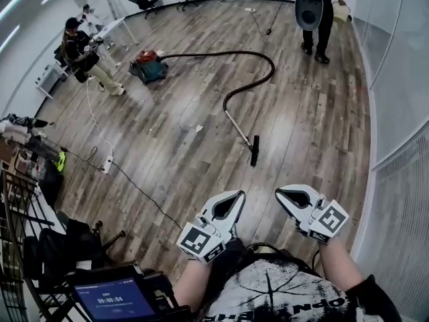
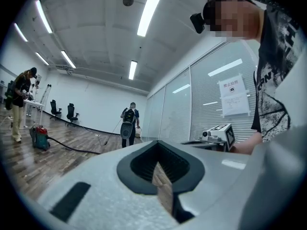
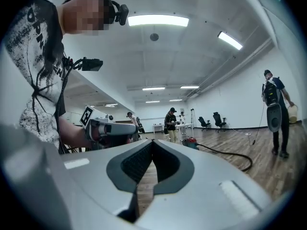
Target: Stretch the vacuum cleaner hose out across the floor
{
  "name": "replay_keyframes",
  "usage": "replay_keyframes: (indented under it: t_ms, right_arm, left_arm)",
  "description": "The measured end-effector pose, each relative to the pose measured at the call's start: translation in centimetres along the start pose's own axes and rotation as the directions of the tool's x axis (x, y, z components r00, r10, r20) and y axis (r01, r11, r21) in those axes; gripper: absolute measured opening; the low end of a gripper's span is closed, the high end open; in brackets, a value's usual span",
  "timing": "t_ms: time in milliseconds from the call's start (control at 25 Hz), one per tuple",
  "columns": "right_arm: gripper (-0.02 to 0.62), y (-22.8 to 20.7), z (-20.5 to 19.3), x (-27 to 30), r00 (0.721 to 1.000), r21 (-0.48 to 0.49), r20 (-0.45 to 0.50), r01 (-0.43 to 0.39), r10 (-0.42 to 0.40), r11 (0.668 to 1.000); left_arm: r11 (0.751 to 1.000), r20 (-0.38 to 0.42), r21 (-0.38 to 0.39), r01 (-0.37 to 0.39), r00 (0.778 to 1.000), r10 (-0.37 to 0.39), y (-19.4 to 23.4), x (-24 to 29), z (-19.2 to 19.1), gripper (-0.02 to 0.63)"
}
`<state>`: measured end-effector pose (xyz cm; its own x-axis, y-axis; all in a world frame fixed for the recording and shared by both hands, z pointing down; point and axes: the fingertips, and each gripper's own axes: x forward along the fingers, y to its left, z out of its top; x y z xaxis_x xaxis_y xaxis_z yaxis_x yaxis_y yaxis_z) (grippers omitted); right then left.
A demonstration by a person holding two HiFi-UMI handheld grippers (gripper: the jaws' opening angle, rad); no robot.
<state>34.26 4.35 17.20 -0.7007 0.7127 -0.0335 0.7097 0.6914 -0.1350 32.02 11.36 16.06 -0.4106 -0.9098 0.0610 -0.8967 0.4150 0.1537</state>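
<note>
Black hose (image 1: 265, 62), lying in a hooked arc on wood floor (image 1: 301, 113) from red vacuum cleaner (image 1: 149, 66) to metal wand (image 1: 238, 126), well ahead of left gripper (image 1: 239, 194) and right gripper (image 1: 279, 193), both pressed together, empty.

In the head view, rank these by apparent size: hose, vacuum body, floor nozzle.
1. hose, longest by far
2. vacuum body
3. floor nozzle
The vacuum body lies farther off, so its true lead is likely larger.
</note>
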Motion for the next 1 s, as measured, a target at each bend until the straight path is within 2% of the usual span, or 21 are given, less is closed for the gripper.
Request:
replay_keyframes:
  t_ms: [240, 520, 680, 1000]
  right_arm:
    - [0.006, -3.0, -0.2, 6.3, 0.998, -0.056, -0.037, 0.054, -0.056, 0.997]
    - [0.006, -5.1, -0.7, 15.7, 0.992, -0.040, -0.084, 0.092, -0.095, 0.995]
    - [0.006, -5.9, -1.2, 20.6, 0.989, -0.051, -0.096, 0.108, -0.112, 0.993]
    - [0.006, -7.4, -1.9, 28.0, 0.985, -0.067, -0.140, 0.092, -0.101, 0.993]
  left_arm:
    - [0.997, 0.021, -0.020, 0.074, 0.997, -0.074, 6.5, 0.8, 0.8, 0.000]
    - [0.988, -0.003, 0.022, 0.152, 0.988, -0.152, 15.7, 0.1, 2.1, 0.000]
    - [0.985, 0.002, 0.005, 0.171, 0.985, -0.171, 20.6, -0.9, 2.4, 0.000]
    - [0.983, 0.013, -0.029, 0.180, 0.984, -0.180, 27.3, -1.9, 2.2, 0.000]
